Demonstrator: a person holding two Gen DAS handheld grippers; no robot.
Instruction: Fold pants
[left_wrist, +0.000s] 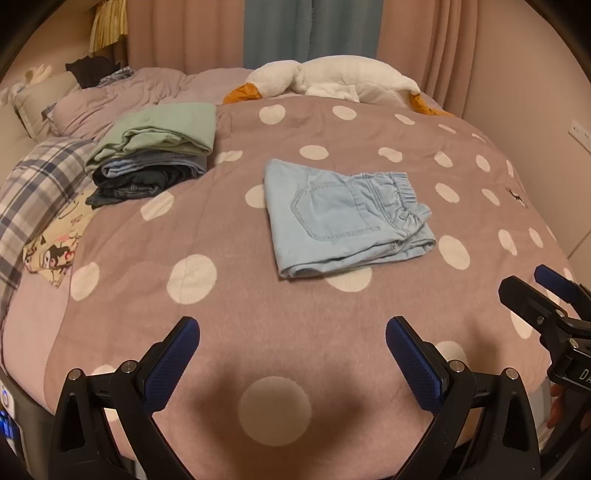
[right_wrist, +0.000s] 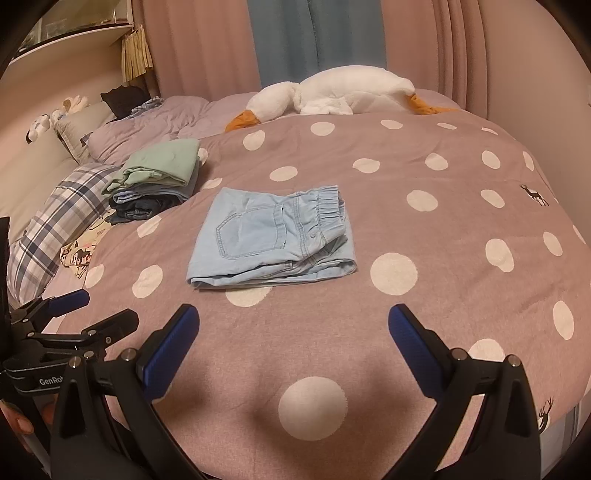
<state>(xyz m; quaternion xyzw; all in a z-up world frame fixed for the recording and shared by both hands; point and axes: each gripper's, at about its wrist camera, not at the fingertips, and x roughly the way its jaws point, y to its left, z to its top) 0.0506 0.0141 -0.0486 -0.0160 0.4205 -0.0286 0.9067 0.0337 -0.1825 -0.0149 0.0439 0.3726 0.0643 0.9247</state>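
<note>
1. Your left gripper (left_wrist: 292, 360) has its jaws spread wide and empty, held over the near part of the bed's dotted blanket (left_wrist: 207, 314).
2. Your right gripper (right_wrist: 293, 360) is likewise released, nothing between its blue pads (right_wrist: 413, 350).
3. The pants (left_wrist: 343, 221) lie folded into a compact light-blue bundle at mid-bed, pocket up, elastic waistband to the right, well apart from both grippers.
4. A stack of folded clothes (left_wrist: 155, 158), green on top and dark denim beneath, sits far left of the pants.
5. The left wrist view shows the right gripper at its right edge, with fingertips of a hand (left_wrist: 554, 402) below it.
6. The right wrist view shows the left gripper at its left edge, with its jaws parted.
7. Only the right view shows a shelf (right_wrist: 74, 33) at far left and deer motifs (right_wrist: 533, 194) on the blanket's right side.
8. Only the left view shows a wall outlet (left_wrist: 581, 134) at right.
9. Both views show a plush goose (right_wrist: 332, 92) along the far edge and a plaid pillow (left_wrist: 37, 192) at left.
</note>
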